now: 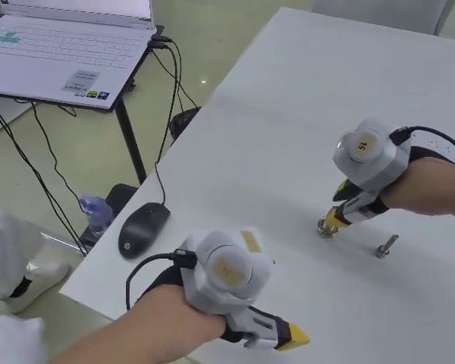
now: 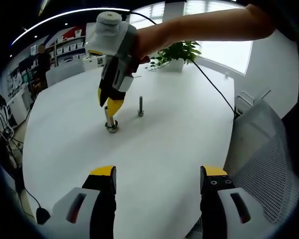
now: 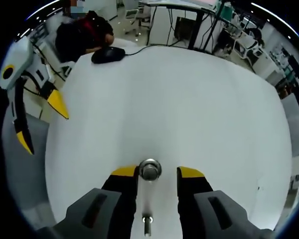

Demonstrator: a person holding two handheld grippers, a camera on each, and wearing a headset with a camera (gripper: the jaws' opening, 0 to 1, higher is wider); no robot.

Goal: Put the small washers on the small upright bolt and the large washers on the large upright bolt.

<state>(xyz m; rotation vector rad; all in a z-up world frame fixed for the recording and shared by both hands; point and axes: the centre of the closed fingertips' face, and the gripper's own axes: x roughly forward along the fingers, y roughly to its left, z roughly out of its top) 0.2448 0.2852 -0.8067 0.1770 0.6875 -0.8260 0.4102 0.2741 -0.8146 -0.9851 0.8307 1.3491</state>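
Jaws of the left gripper (image 2: pixel 158 172) stand wide apart and empty above the white table (image 2: pixel 179 134). Further right, the right gripper (image 3: pixel 157 172) brackets the top of the large upright bolt (image 3: pixel 150 169), its jaws narrow; we cannot tell whether they pinch a washer. Rightmost stands the small upright bolt (image 1: pixel 385 245), seemingly bare, so we judge the small washers not yet placed.

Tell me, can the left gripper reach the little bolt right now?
Probably yes. The left gripper is open, with bare table ahead up to the small bolt. The right gripper is at the large bolt beside it, so it is a bit crowded.
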